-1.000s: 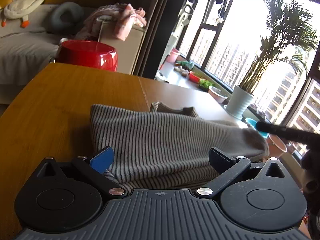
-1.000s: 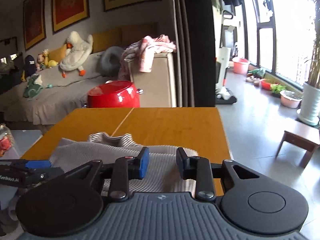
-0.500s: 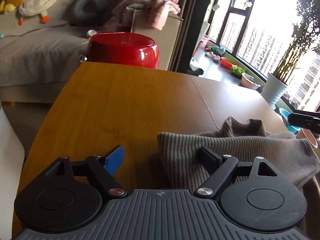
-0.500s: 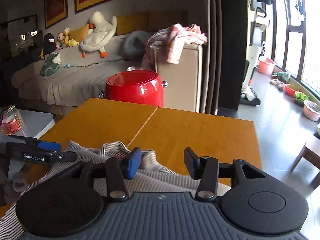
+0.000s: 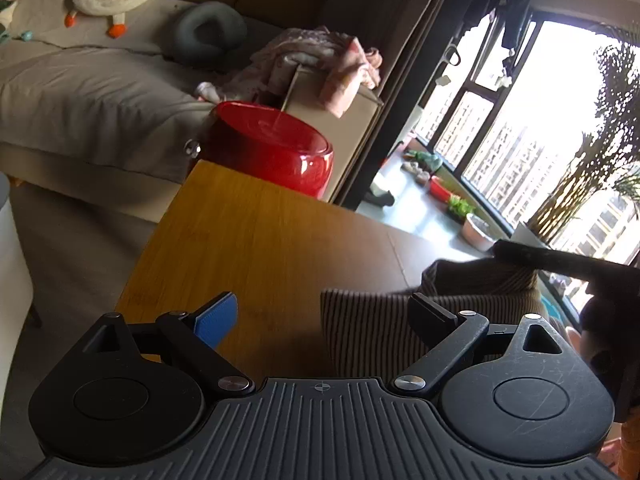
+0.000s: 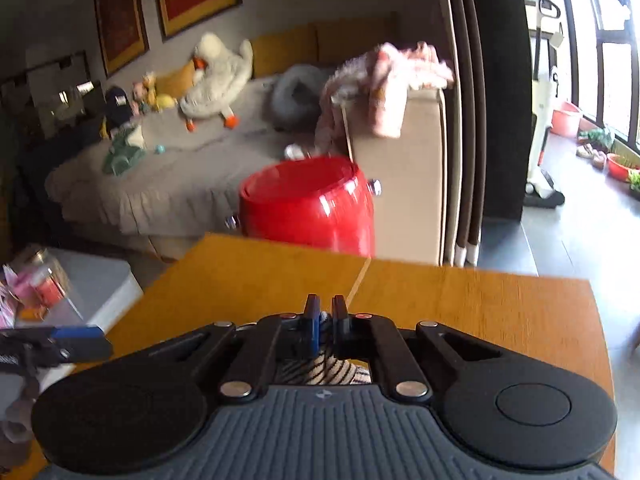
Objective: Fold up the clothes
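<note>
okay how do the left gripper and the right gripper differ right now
The left gripper stands wide open, while the right gripper is shut on the striped sweater. The left gripper holds nothing, with only its right finger over the sweater's edge; the right gripper has fabric bunched between its fingers. Both hover over the wooden table, and both have blue pads.

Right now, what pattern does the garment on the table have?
The garment has fine brown-and-cream stripes, seen best in the left wrist view.

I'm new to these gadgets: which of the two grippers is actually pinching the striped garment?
The right gripper: its jaws are shut on a bunch of the striped garment. The left gripper stands wide open, pressing on nothing.
</note>
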{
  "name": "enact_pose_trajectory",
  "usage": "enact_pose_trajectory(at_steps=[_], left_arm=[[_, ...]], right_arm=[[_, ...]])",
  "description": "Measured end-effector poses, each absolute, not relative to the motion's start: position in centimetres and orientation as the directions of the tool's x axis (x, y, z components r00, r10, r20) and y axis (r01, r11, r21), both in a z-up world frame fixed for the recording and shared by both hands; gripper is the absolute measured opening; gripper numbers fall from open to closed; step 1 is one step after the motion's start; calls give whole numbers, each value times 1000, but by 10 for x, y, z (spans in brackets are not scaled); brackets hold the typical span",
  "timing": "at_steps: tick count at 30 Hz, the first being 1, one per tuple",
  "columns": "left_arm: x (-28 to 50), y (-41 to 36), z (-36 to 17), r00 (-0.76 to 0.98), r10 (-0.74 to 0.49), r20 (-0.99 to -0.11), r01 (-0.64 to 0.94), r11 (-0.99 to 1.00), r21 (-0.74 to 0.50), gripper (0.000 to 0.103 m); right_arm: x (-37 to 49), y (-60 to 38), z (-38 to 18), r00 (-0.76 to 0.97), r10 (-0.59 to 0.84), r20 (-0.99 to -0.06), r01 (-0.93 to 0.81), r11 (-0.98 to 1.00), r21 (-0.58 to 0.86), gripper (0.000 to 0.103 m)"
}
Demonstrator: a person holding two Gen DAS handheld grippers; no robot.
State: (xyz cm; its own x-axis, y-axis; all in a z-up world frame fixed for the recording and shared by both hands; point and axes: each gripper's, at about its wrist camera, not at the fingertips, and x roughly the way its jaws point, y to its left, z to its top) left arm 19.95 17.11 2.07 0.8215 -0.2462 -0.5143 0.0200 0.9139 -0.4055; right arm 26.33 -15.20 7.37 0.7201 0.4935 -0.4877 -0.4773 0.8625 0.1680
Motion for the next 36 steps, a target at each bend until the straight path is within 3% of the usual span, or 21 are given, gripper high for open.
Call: enact_pose_trajectory(at_steps=[3,6,20,22,24,25,27,29,32,36], left_arm=[[192,173,33,841,-269,-470,38,895,-444,98],[183,171,44,850,-289,-441,60,884,-463,99],[154,101,76,820,-399,-412,244,893,-379,102],[150,92,74,808,-406,-427,265,898,-352,98],[145,84,67,778,-407,-478,285,907,-309,74],[141,83,61,762,-402,-508,291,913,-287,70],[134,80,50,728,-388,-565,303,922,-243,65],[125,81,40,706,-370,-604,300,929,-218,65],[113,94,33,675,-371,-637,275,929,-248,67],[108,104,19,606,-403,-686,238,915,-327,77]], right_arm=[[233,-160,104,725,541,-427,-532,833,152,5],[196,-170,107,691,581,-430,-574,803,161,5],[61,-179,19,521,594,-612,-628,753,196,6],[51,-182,12,530,568,-629,-627,762,160,6],[42,-192,20,561,567,-603,-621,770,145,7],[38,-199,27,580,573,-580,-616,773,148,8],[31,-213,42,615,583,-531,-606,780,154,14],[29,-232,58,683,551,-480,-555,818,150,36],[42,-263,69,764,462,-450,-424,886,190,56],[70,-283,45,729,418,-542,-293,906,306,59]])
